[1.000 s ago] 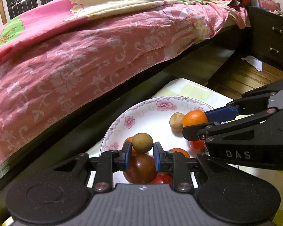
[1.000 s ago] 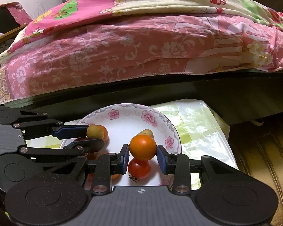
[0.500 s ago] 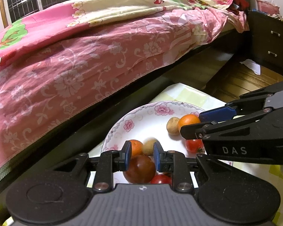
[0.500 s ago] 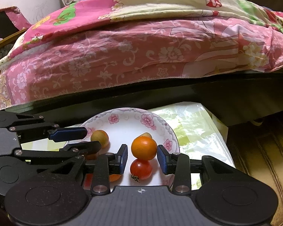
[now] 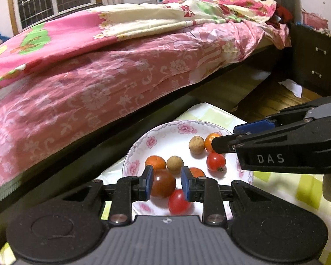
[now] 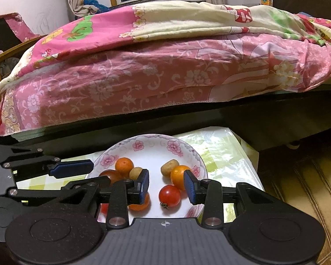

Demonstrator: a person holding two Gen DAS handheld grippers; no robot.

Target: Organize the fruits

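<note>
On the tablecloth (image 6: 222,154), both tools (image 5: 167,182) (image 6: 166,185) gape over the fruit plate (image 6: 152,149).

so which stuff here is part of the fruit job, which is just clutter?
Job: floral plate, oranges, red tomatoes, dark tomato, small brown fruits, both open grippers.
Clutter: pink bedspread, dresser, checked tablecloth.

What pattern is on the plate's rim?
Pink flowers on white; the plate shows best in the right wrist view.
</note>
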